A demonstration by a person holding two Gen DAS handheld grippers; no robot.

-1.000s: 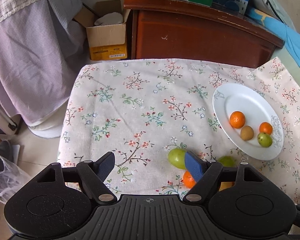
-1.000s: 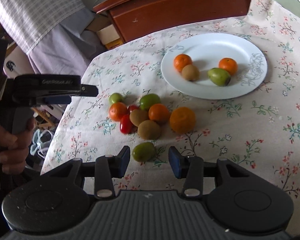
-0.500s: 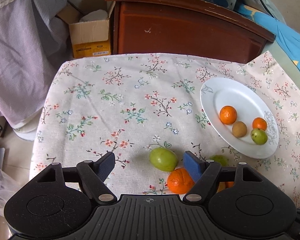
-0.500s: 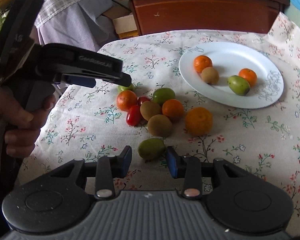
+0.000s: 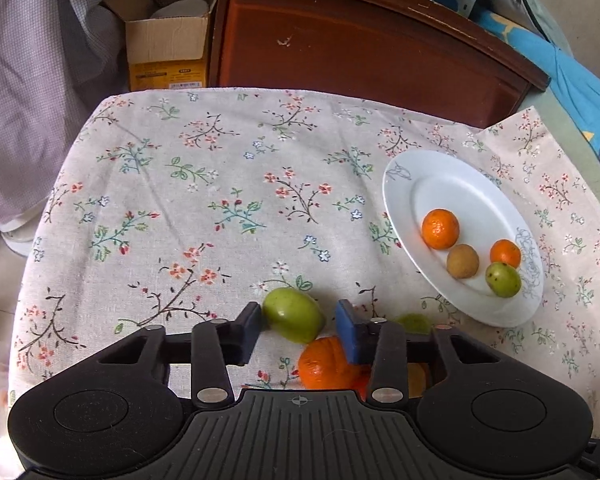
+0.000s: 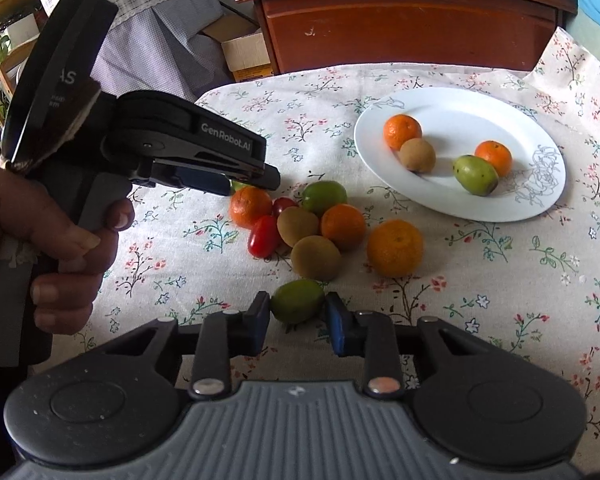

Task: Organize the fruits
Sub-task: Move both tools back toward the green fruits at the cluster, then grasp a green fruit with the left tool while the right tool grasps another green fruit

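A white plate (image 6: 512, 200) (image 5: 440, 176) holds two oranges, a kiwi and a green fruit. A pile of oranges, kiwis, tomatoes and green fruits (image 6: 312, 228) lies on the floral tablecloth. My right gripper (image 6: 296, 312) has its pads on both sides of a green fruit (image 6: 297, 300) at the near edge of the pile. My left gripper (image 5: 298, 322) is around another green fruit (image 5: 294, 314), left pad touching, right pad a little apart. It also shows in the right wrist view (image 6: 268, 176), over the pile's left end.
A dark wooden cabinet (image 5: 360, 40) stands behind the table. A cardboard box (image 5: 166, 52) and hanging checked cloth (image 5: 32, 80) are at the back left. The table's left edge drops to the floor (image 5: 4, 264).
My left gripper has moved over the green fruit and narrowed around it. My right gripper has closed in on its green fruit.
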